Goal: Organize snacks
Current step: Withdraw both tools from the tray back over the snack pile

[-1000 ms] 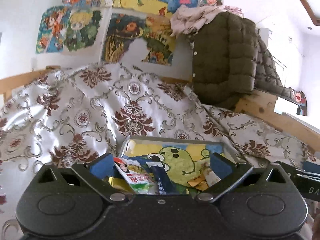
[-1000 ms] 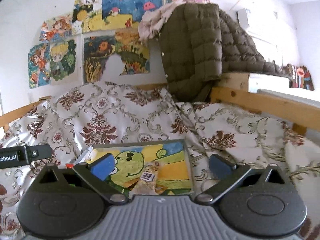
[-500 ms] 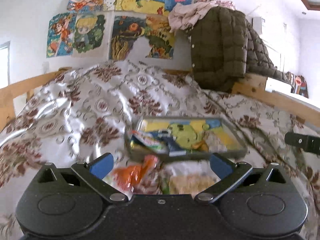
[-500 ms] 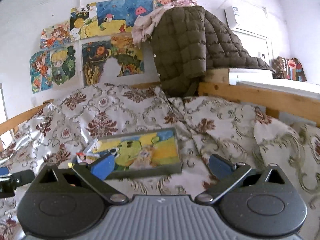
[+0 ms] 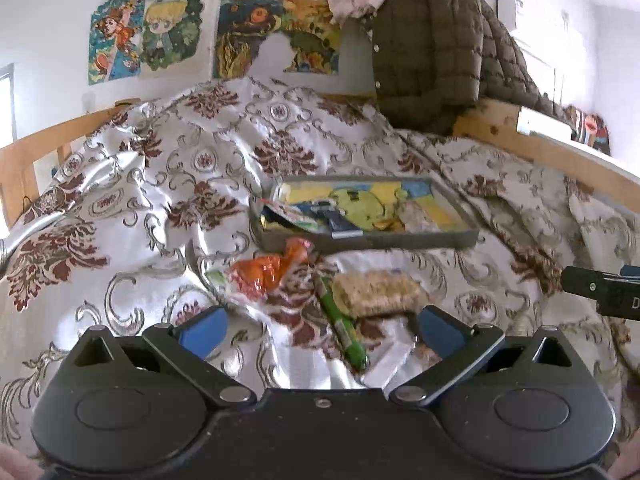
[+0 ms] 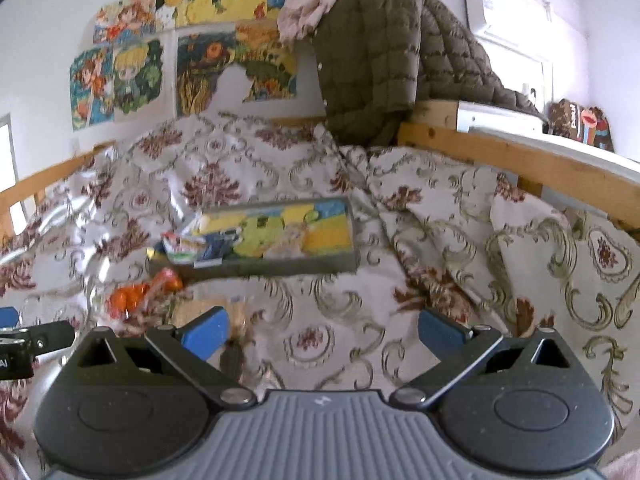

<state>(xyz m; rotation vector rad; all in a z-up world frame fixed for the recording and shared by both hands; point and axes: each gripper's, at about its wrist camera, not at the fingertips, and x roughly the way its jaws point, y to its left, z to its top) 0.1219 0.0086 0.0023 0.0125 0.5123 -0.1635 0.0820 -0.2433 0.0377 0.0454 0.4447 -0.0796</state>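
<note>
While both my grippers hang spread wide and empty over the bed (image 5: 152, 184), left gripper (image 5: 320, 330) faces an orange packet (image 5: 268, 272), green stick (image 5: 344, 328) and oat bar (image 5: 376, 294); the tray (image 5: 368, 240) lies beyond, right gripper (image 6: 320, 330) alongside.

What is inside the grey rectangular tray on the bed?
The grey rectangular tray holds a red-and-white snack packet, a dark blue packet and a pale wrapped snack. A green cartoon picture covers its floor; anything beneath the packets is hidden.

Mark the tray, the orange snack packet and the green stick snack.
tray (image 5: 372, 241), left wrist view, front wall.
orange snack packet (image 5: 266, 274), left wrist view, middle of wrapper.
green stick snack (image 5: 342, 326), left wrist view, mid-length.
</note>
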